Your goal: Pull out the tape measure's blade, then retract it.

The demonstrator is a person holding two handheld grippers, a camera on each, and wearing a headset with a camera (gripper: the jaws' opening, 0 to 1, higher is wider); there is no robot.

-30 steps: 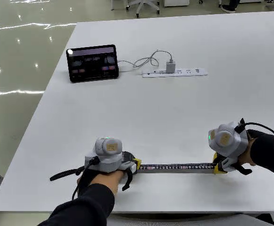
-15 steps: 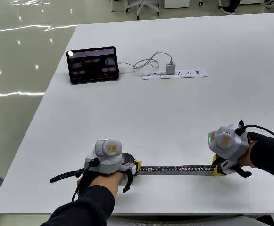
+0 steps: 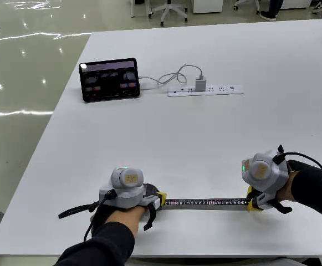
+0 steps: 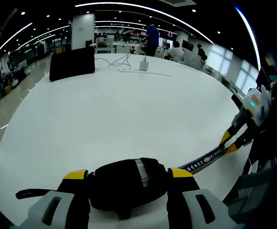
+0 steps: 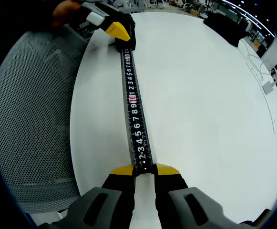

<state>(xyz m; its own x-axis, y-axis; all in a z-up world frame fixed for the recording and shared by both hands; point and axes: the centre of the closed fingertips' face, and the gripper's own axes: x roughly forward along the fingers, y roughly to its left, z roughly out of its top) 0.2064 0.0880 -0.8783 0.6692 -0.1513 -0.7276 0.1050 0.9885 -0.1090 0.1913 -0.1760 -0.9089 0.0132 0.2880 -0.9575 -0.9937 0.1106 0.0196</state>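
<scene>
The black tape measure case (image 3: 151,190) lies near the table's front edge, and my left gripper (image 3: 151,200) is shut on it. In the left gripper view the case (image 4: 128,183) sits between the yellow-tipped jaws. Its blade (image 3: 205,203) runs flat along the table to the right, numbers up. My right gripper (image 3: 253,204) is shut on the blade's end. In the right gripper view the blade (image 5: 134,105) stretches from my right gripper (image 5: 140,169) up to the case in the left gripper (image 5: 117,31).
A tablet (image 3: 109,79) stands at the back left, wired to a white power strip (image 3: 205,89). The case's black strap (image 3: 72,208) trails to the left. A grey mesh chair (image 5: 33,119) stands below the table's front edge (image 3: 205,244).
The right gripper has edged slightly toward the left one, so the drawn-out blade looks a little shorter. The head camera has tilted, shifting the whole picture down.
</scene>
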